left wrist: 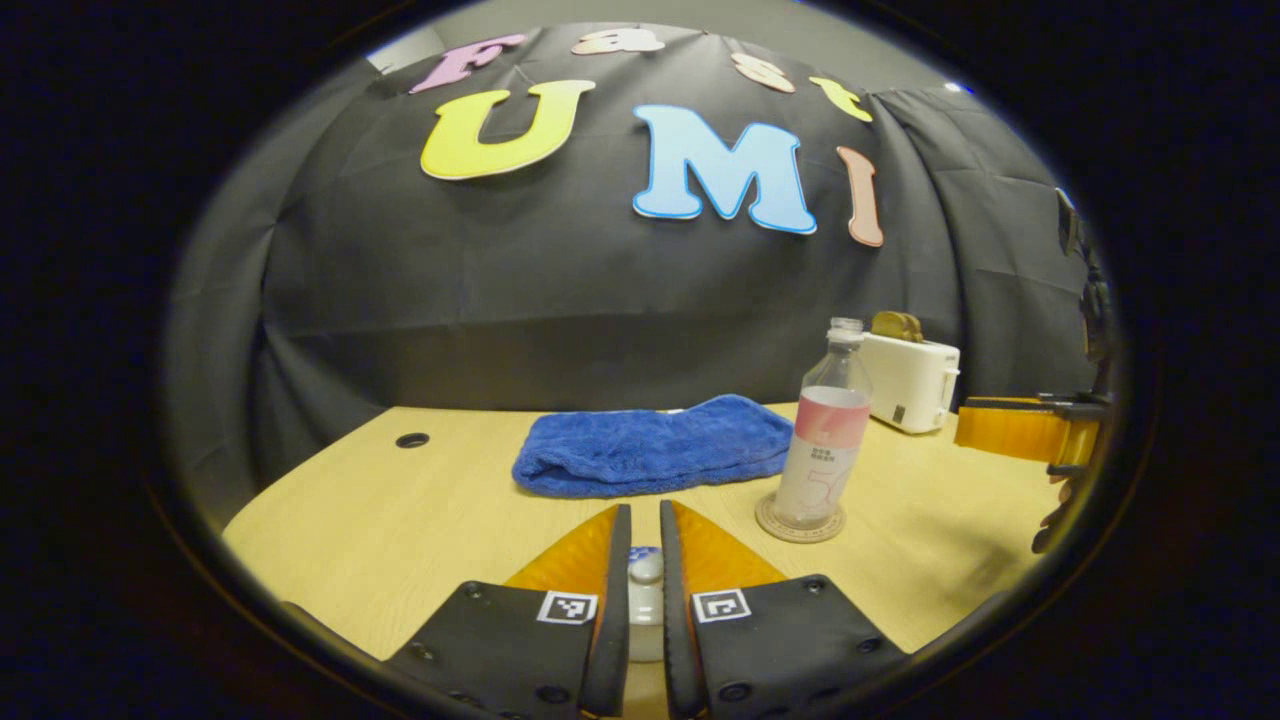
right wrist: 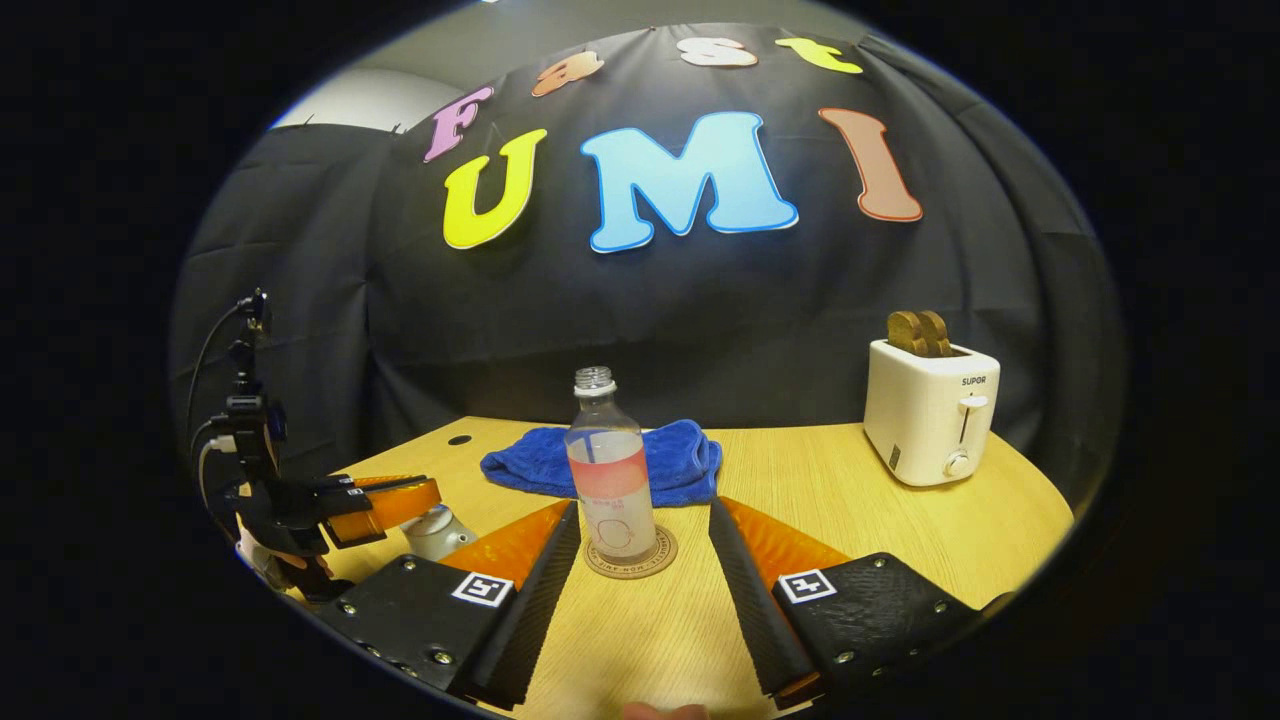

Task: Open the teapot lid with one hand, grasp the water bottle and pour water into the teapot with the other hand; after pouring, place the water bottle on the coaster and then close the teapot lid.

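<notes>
Blue towel [left wrist: 655, 447] and toaster [right wrist: 930, 410] behind water bottle [right wrist: 610, 480], upright on coaster [right wrist: 631, 553], part-filled. Left gripper [left wrist: 645, 570] clamped on teapot lid knob [left wrist: 645, 567]. Right gripper [right wrist: 645, 545] released, near bottle.

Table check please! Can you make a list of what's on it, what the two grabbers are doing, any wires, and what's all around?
Surface: wooden table, with a round hole near the far left edge.
Job's things: water bottle, uncapped, upright on the coaster; teapot lid knob between the left gripper's fingers; teapot mostly hidden.
Clutter: blue towel behind the bottle; white toaster holding bread slices.
Grippers: left gripper nearly closed around the knob, contact unclear; right gripper open, apart from the bottle.
Cables: black wires on the left gripper.
Surroundings: black cloth wall.
</notes>
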